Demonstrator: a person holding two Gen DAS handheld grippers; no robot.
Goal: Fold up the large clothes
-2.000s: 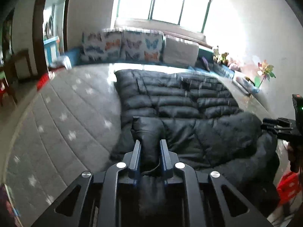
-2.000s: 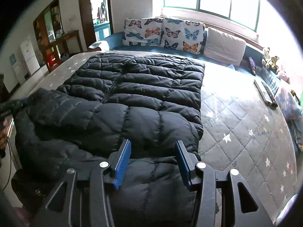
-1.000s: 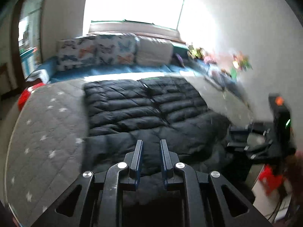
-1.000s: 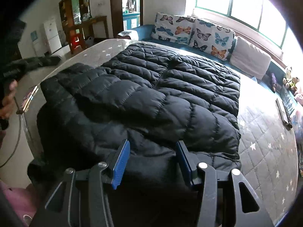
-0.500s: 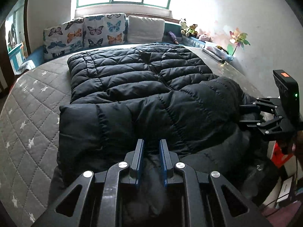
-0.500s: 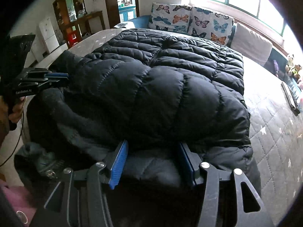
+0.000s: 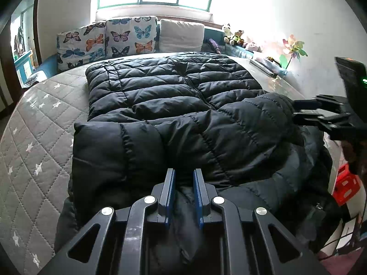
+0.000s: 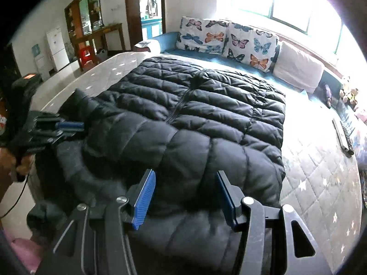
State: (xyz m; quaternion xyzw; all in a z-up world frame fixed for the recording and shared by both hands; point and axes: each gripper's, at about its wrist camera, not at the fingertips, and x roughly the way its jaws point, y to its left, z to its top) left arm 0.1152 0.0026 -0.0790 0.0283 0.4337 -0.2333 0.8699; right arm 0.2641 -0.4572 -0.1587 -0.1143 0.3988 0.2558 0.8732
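— Jaws first, from the left wrist view?
— Left gripper (image 7: 183, 183) nearly closed, pinching a fold of the black puffer jacket (image 7: 174, 96) at the near edge of the bed (image 7: 34, 137). Right gripper (image 7: 305, 108) at the jacket's right side, fingertips against the padded edge.

— And the lie of the jacket?
— Spread up the middle of the bed, long axis running from the near edge toward the butterfly cushions (image 7: 128, 36) at the far edge. Near end doubled over into a thick band lying crosswise, straight ahead of the pinching jaws.

— From the right wrist view?
— Blue pads standing well apart, puffy fabric bulging between them; impossible to tell whether pressing or only straddling. Left gripper at the band's opposite end, by the bed's left edge.

— Nearer hand for the next fold?
— Neither, probably: one at each end of the band, so likely a joint carry away along the long axis.
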